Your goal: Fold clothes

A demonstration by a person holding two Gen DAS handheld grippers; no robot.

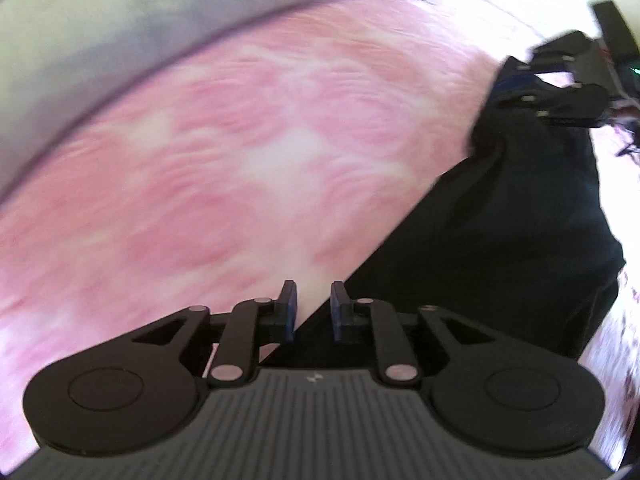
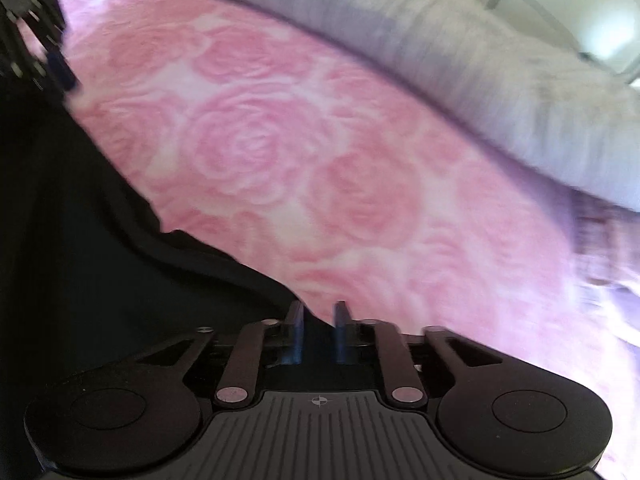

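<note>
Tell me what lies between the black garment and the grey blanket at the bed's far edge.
Only bare pink rose-patterned bedspread lies between the black garment and the grey blanket; nothing else sits there. The right wrist view shows it most clearly.

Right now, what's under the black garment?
The black garment lies on the pink rose-print bedspread, which shows all around its edges. Anything directly beneath the cloth is covered and cannot be seen.

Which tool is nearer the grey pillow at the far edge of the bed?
Cannot tell: neither is clearly nearer. The left tool and the right tool both sit at the black garment's near edge, with pink bedspread between each and the pillow.
</note>
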